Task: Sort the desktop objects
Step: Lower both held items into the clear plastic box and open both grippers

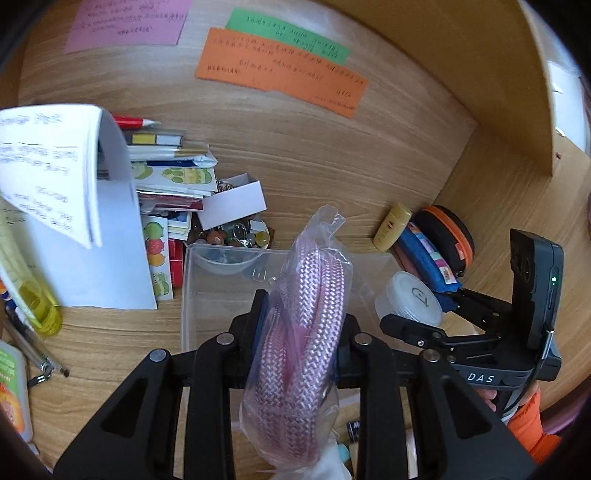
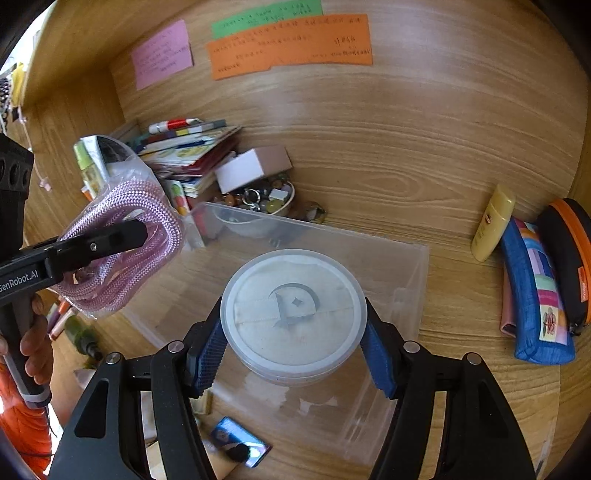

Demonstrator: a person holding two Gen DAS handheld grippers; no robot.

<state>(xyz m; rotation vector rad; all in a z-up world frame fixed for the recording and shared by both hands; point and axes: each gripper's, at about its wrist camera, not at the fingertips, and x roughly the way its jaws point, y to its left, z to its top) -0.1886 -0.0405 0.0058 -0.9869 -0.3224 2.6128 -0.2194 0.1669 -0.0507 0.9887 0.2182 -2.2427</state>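
Card writing [image 1: 284, 62] — blurred, unreadable

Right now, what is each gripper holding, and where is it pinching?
The left gripper pinches the bagged pink rope around its middle. The right gripper squeezes the round clear tub by its opposite sides.

Back panel [image 2: 406, 129]: wood grain, carrying three handwritten paper notes.
- Orange note [image 2: 291, 46]: largest, overlapping the lower edge of the green note [image 2: 266, 16].
- Pink note [image 2: 162, 53]: apart, to the left of both.

Worktop [image 2: 461, 295]: same wood finish.
- Left rear: stack of books [image 2: 184, 151] with a red-and-white pen [image 2: 173, 124] on top.
- White box [image 2: 242, 168]: just beside the stack, above a bowl of trinkets [image 2: 266, 199].
- Right side: yellow bottle [image 2: 493, 223], blue patchwork pouch [image 2: 535, 291] and black case with orange zip [image 2: 570, 254], side by side.
- Near edge: a photo card [image 2: 240, 446], lying flat.
- Far left: curled white sheets [image 1: 55, 184] with handwriting.
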